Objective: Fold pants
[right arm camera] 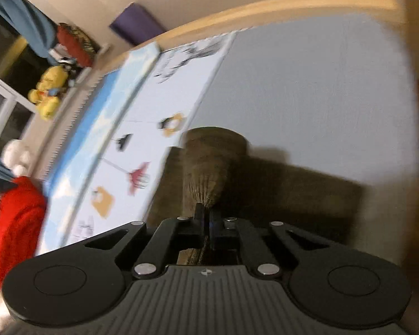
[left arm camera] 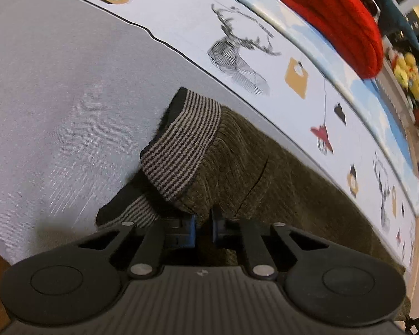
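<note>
While both grippers (left arm camera: 204,224) (right arm camera: 207,223) pinch pants (left arm camera: 251,173) (right arm camera: 206,164), seemingly lifted

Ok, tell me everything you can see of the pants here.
The pants are olive-brown ribbed fabric, like corduroy, with striped grey-black knit cuffs. They lie on the grey sheet, near its printed border. The left tool pinches fabric by the cuffs; the right tool is shut on a bunched fold, which looks lifted. The right view is blurred.

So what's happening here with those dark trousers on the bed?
A person is folding olive-brown pants on a grey sheet, using two hand-held tools. The left tool pinches the fabric near the striped waistband. The right tool is shut on a bunched part of the pants, lifted off the sheet. The right view is blurred.
</note>
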### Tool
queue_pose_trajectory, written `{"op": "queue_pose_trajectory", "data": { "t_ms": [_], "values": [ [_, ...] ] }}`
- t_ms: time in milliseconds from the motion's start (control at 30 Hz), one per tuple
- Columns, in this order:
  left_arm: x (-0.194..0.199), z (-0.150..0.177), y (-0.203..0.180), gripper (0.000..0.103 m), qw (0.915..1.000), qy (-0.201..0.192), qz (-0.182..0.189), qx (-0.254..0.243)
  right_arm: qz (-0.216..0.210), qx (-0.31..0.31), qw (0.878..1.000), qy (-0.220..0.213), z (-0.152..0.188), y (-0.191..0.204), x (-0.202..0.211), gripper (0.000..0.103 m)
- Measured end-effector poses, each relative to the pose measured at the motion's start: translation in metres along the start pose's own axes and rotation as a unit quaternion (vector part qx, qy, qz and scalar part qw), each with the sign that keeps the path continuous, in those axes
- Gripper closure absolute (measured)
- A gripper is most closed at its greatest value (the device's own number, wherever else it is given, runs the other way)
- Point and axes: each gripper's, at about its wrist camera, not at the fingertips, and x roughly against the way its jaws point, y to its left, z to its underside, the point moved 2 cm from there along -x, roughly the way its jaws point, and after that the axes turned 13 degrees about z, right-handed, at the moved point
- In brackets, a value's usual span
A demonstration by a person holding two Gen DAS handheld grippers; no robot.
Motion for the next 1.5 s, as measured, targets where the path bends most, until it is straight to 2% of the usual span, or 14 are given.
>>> {"op": "queue_pose_trajectory", "data": {
  "t_ms": [100,200,367,467,533,567,667,800,933,1000,1067,1200,1367,1500],
  "values": [
    [0.008,0.008,0.003,0.093,0.9999,0.011,0.001,0.004,0.06,-0.023,0.997,0.045,0.008,-0.033,-0.011,0.101],
    [0.014,0.014,0.008,0.093,0.9997,0.015,0.012,0.016,0.064,-0.032,0.994,0.088,0.009,-0.044,-0.033,0.1],
    [0.015,0.011,0.03,0.075,0.9965,0.003,0.021,0.081,0.06,-0.01,0.994,0.087,0.009,-0.033,-0.048,0.091],
    [0.015,0.006,0.044,0.074,0.9909,-0.011,0.038,0.129,0.079,-0.015,0.993,0.088,0.01,-0.032,-0.049,0.079],
    [0.011,0.005,0.047,0.074,0.9902,-0.007,0.033,0.135,0.093,0.002,0.992,0.081,0.009,-0.027,-0.049,0.083],
    [0.009,0.004,0.046,0.077,0.9911,-0.006,0.028,0.13,0.103,0.022,0.992,0.067,0.008,-0.022,-0.047,0.099],
    [0.02,0.002,0.038,0.094,0.9943,-0.022,0.029,0.101,0.076,0.03,0.996,0.016,0.002,-0.01,-0.03,0.1],
    [0.054,0.009,0.014,0.095,0.998,-0.048,0.035,0.023,0.052,0.032,0.996,-0.068,-0.007,-0.002,0.004,0.101],
    [0.03,0.024,0.035,0.092,0.9981,0.042,-0.031,0.033,0.16,0.018,0.987,0.014,0.001,-0.027,-0.029,0.101],
    [0.024,0.027,0.043,0.081,0.9961,0.06,-0.052,0.038,0.188,0.012,0.98,0.056,0.005,-0.038,-0.045,0.1],
    [0.031,0.025,0.042,0.067,0.9964,0.051,-0.058,0.034,0.187,0.019,0.981,0.046,0.002,-0.037,-0.042,0.099],
    [0.057,0.019,0.025,0.066,0.9955,-0.028,-0.091,0.0,0.205,0.031,0.978,-0.004,-0.003,-0.032,-0.028,0.088],
    [0.052,0.021,-0.027,0.067,0.9855,-0.069,-0.081,-0.133,0.146,0.046,0.986,-0.073,-0.012,-0.016,-0.005,0.086],
    [0.028,0.031,-0.063,0.066,0.9752,-0.043,-0.035,-0.214,0.069,0.091,0.989,-0.09,-0.006,0.014,0.0,0.073]
  ]
}}
